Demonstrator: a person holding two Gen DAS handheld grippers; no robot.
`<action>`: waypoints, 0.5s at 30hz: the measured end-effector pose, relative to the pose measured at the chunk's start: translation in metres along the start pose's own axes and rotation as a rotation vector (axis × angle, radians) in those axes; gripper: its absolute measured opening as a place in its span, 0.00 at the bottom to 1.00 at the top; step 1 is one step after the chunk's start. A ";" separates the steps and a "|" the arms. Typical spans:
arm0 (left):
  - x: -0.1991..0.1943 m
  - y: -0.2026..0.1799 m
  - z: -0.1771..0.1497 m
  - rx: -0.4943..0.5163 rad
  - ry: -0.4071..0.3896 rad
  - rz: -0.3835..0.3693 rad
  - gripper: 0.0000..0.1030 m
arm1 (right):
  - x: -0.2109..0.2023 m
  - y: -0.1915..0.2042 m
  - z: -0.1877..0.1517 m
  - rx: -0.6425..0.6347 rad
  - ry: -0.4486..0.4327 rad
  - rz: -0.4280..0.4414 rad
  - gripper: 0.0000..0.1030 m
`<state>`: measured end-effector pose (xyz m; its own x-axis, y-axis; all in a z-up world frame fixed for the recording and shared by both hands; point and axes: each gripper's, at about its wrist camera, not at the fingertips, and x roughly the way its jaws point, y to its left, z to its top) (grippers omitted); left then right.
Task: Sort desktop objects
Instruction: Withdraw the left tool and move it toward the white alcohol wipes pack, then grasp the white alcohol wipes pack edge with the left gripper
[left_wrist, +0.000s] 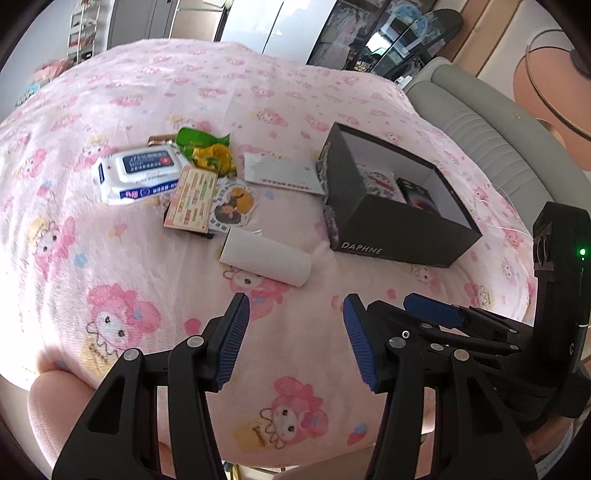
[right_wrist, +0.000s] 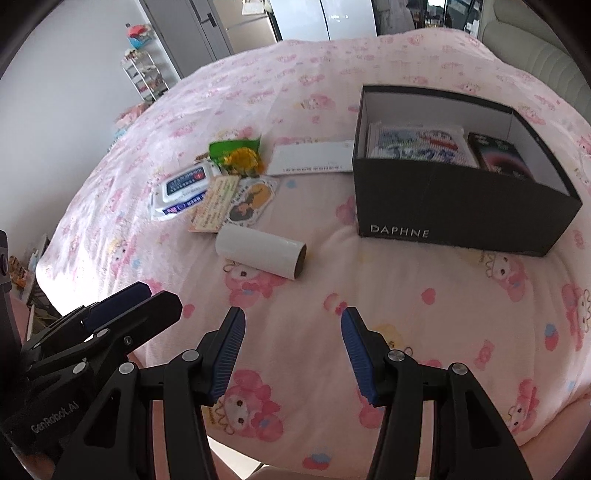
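A white roll (left_wrist: 266, 260) (right_wrist: 260, 255) lies on its side on the pink blanket, nearest both grippers. Behind it lie a wet-wipes pack (left_wrist: 138, 174) (right_wrist: 184, 188), an orange card (left_wrist: 192, 201) (right_wrist: 214, 206), a sticker sheet (left_wrist: 234, 205) (right_wrist: 251, 201), a green and yellow wrapper (left_wrist: 207, 149) (right_wrist: 240, 155) and a white envelope (left_wrist: 282, 173) (right_wrist: 312, 158). A black DAPHNE box (left_wrist: 388, 229) (right_wrist: 454, 214) stands open to the right, with a printed booklet (right_wrist: 419, 146) and a dark packet (right_wrist: 498, 155) inside. My left gripper (left_wrist: 295, 339) and right gripper (right_wrist: 291, 350) are open and empty, short of the roll.
The blanket (left_wrist: 147, 295) (right_wrist: 424, 314) covers the whole surface. A grey sofa (left_wrist: 476, 122) runs behind the box. A white shelf rack (right_wrist: 146, 75) stands at the far left by the wall. The right gripper shows in the left wrist view (left_wrist: 443, 317); the left gripper shows in the right wrist view (right_wrist: 122, 306).
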<state>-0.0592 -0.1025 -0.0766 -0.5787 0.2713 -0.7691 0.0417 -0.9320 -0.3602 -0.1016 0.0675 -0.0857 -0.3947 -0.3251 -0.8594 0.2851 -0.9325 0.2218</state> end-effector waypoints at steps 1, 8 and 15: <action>0.004 0.004 0.001 -0.010 0.003 0.004 0.52 | 0.005 -0.001 0.001 0.001 0.010 -0.003 0.49; 0.030 0.045 0.017 -0.091 -0.005 0.068 0.51 | 0.033 -0.002 0.022 -0.026 0.035 -0.023 0.49; 0.046 0.119 0.054 -0.224 -0.055 0.176 0.51 | 0.069 0.035 0.067 -0.115 0.039 0.029 0.49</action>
<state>-0.1246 -0.2139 -0.1259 -0.5896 0.0911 -0.8025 0.3207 -0.8855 -0.3362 -0.1778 0.0021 -0.1065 -0.3513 -0.3430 -0.8712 0.3946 -0.8980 0.1945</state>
